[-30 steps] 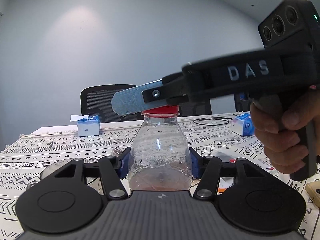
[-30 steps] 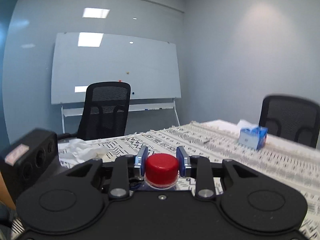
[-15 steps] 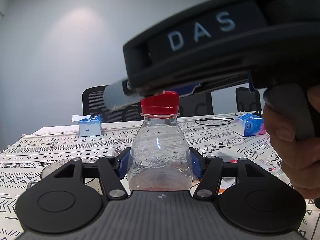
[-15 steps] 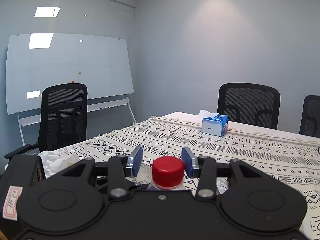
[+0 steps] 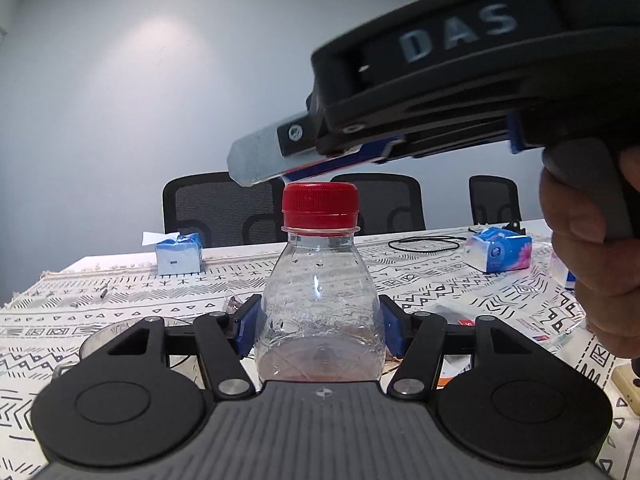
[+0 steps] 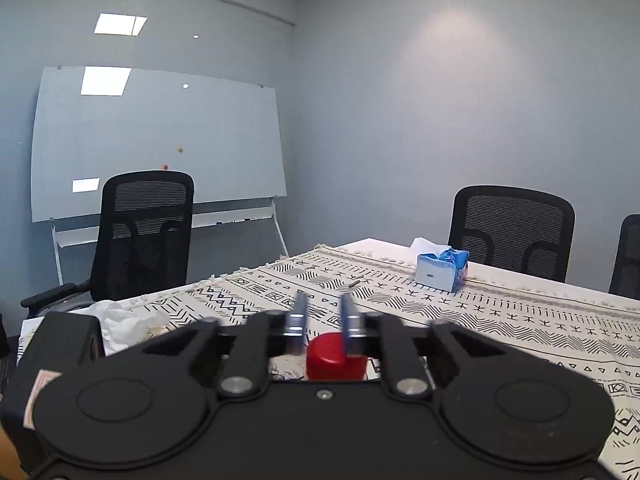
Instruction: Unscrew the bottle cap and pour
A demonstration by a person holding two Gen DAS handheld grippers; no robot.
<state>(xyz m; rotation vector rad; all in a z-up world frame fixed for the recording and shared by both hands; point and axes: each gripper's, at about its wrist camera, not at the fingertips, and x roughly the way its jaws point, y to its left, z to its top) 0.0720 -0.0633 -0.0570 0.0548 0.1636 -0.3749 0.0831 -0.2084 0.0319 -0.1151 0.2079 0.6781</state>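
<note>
Clear plastic bottle (image 5: 320, 304) with red screw cap (image 5: 319, 210) stands upright on the patterned table (image 5: 120, 288), clamped between the left gripper (image 5: 320, 322) fingers.
Right gripper (image 6: 323, 316) hangs level just above the cap, fingers narrow with nothing between them, hand (image 5: 592, 264) wrapped round its handle.

Bottle (image 5: 320, 304) base — behind gripper body

The bottle (image 5: 320, 300) is held upright between the left gripper's (image 5: 320, 326) fingers above the counter (image 5: 120, 300). The right gripper (image 6: 322, 320) is positioned just above the cap (image 5: 320, 204); tissue boxes (image 5: 178, 254) are set behind.
</note>
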